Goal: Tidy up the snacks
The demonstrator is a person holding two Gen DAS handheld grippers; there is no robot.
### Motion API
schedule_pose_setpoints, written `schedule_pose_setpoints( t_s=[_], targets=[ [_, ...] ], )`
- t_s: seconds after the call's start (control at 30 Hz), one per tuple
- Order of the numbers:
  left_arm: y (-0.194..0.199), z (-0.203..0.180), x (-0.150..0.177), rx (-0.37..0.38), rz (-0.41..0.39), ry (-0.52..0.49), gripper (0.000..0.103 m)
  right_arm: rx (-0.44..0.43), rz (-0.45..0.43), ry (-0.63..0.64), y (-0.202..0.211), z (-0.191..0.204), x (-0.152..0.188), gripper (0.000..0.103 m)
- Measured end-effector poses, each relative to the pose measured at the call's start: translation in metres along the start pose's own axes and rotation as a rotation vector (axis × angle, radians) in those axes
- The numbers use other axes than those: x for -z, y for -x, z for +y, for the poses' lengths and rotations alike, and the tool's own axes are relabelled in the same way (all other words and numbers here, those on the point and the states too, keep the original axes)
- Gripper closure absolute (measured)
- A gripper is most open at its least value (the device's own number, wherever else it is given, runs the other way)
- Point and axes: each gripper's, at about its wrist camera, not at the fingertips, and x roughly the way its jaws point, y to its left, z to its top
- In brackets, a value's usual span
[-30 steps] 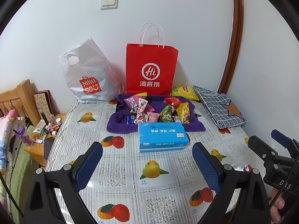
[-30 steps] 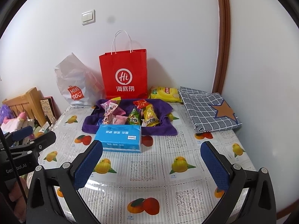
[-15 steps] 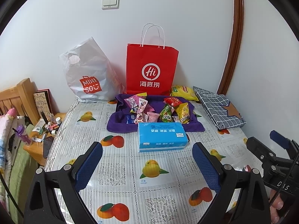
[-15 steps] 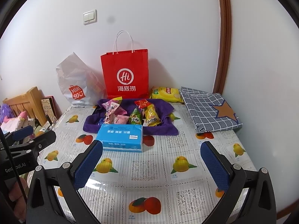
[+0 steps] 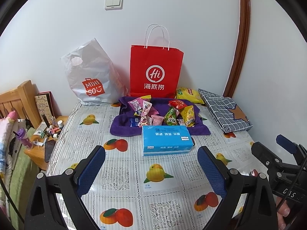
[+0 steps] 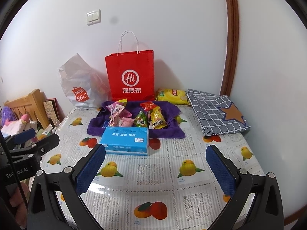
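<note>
Several small snack packets [image 5: 163, 113] [image 6: 142, 117] lie in a purple cloth tray [image 5: 122, 128] [image 6: 96, 128] at the back of the table. A blue tissue pack [image 5: 166, 142] [image 6: 125, 140] sits just in front of it. A yellow chip bag [image 5: 189, 94] [image 6: 171, 95] lies behind the tray to the right. My left gripper [image 5: 151, 170] hangs open over the near tablecloth, well short of the tissue pack. My right gripper [image 6: 155, 170] is open too, nothing between its blue pads, and also appears at the right edge of the left wrist view.
A red paper bag [image 5: 156, 71] [image 6: 130, 76] and a white plastic bag [image 5: 92, 78] [image 6: 78, 84] stand against the wall. A folded checked cloth [image 5: 225, 111] [image 6: 216, 113] lies at the right. A cluttered wooden nightstand [image 5: 44, 140] sits off the table's left edge.
Both views have shifted very slightly; the grippers stay open and nothing on the table has moved.
</note>
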Motion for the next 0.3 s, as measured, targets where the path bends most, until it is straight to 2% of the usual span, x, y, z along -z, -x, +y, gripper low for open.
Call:
schedule_pose_setpoints(
  t_s=[0.3],
  targets=[
    [-0.0041,0.0013,-0.0013,-0.018,0.001,-0.008,0.006,-0.008,0.000,0.006,-0.0018,0.0046,0.0020,0.000]
  ],
)
